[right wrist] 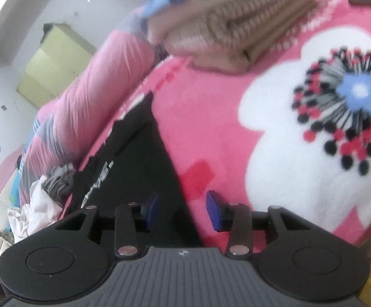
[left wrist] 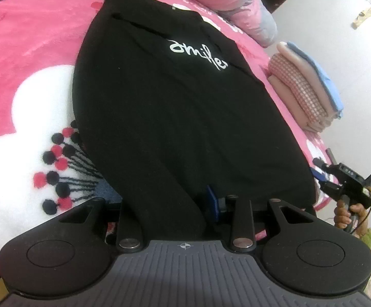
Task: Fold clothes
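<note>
Setting: a bed covered by a pink blanket (left wrist: 31,38) printed with large white flowers is seen from both wrist views.
Task's thing: a black garment (left wrist: 165,107) with white script lettering is laid lengthwise on the blanket, its near hem reaching to the left tongs.
Garment in right view: a dark, narrowing part of the same garment (right wrist: 147,158) is seen running away from the right tongs toward the far bedding.
Left tongs (left wrist: 185,202): one blue pad (left wrist: 212,200) is shown at the hem; the other finger is covered by a raised fold of black cloth. Whether the cloth is pinched cannot be told.
Right tongs (right wrist: 182,211): the blue pads are spread apart, with the garment's edge and the pink blanket seen through the gap; nothing is pressed between them.
Right tongs in left view: the tool (left wrist: 349,184) is seen off the bed's right edge, gripped at its handle by a hand (left wrist: 344,213).
Folded pile: a stack of folded clothes (left wrist: 305,81), checked, beige and blue, is set on the blanket to the right of the garment, apart from it.
Far bedding: a rolled pink quilt (right wrist: 83,97) is laid along the far side.
Loose clothes: white and grey crumpled pieces (right wrist: 44,199) are heaped beside the quilt.
Focus: the right view is blurred.
</note>
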### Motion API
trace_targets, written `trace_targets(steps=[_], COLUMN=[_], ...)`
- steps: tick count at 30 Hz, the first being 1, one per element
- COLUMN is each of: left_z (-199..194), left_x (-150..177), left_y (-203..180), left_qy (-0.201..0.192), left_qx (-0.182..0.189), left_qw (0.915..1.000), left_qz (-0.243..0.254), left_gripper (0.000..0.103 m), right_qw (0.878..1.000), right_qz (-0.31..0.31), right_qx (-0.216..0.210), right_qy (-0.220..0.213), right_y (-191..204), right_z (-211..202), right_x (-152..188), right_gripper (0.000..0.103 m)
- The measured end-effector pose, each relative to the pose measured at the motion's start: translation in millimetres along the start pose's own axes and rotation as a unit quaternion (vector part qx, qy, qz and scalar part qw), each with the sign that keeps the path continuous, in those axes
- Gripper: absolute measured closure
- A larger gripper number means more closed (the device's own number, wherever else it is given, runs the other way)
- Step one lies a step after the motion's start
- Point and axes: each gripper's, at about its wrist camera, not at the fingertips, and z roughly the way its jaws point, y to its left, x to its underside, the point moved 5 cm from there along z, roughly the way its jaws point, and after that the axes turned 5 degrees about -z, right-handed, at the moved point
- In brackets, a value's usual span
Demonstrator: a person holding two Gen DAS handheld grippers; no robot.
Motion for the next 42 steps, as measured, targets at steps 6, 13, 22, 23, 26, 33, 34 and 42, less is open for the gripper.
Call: trace_targets(steps=[6, 13, 22, 23, 26, 33, 34, 42], left_z=[2.0, -1.5, -15.9, -19.2, -35.9, -92.3, -100.2, -159.0], left_x=[-0.1, 1.9, 7.2, 6.8, 4.1, 2.3, 4.1, 36.1], left_y=[0.0, 2.0, 3.1, 5.5, 4.3, -18.7, -21.4, -28.2], left_qy=[-0.007, -0.011, -0.033, -0.037, -0.06, -0.112, -0.116, -0.121], left_qx=[0.001, 0.01, 0.023, 0.031, 0.059, 0.12, 0.128, 0.146], left_qw=[0.9999, 0.9998, 0.9989, 0.9982, 0.9952, 0.986, 0.9847, 0.9817], left_qz=[-0.014, -0.016, -0.025, -0.036, -0.049, -0.029, -0.026, -0.017], left_gripper=[0.068, 0.069, 0.1, 0.101, 0.102, 0.103, 0.103, 0.103], right_qw=[0.999, 0.995, 0.992, 0.99, 0.984, 0.969, 0.967, 0.955], right_qz=[0.014, 0.022, 0.06, 0.07, 0.078, 0.058, 0.06, 0.053], right_qx=[-0.037, -0.07, -0.107, -0.121, -0.148, -0.21, -0.217, -0.241], right_qy=[0.024, 0.064, 0.006, -0.01, -0.052, -0.114, -0.119, -0.162], right_y=[-6.2, 1.8, 16.2, 19.1, 34.4, 77.9, 80.4, 96.2], right_z=[-18.7, -28.9, -35.8, -40.4, -55.1, -88.8, -94.2, -163.0], right_x=[22.3, 35.9, 32.7, 31.5, 27.3, 25.1, 27.1, 55.4], right_gripper=[0.074, 0.082, 0.097, 0.098, 0.098, 0.098, 0.098, 0.098])
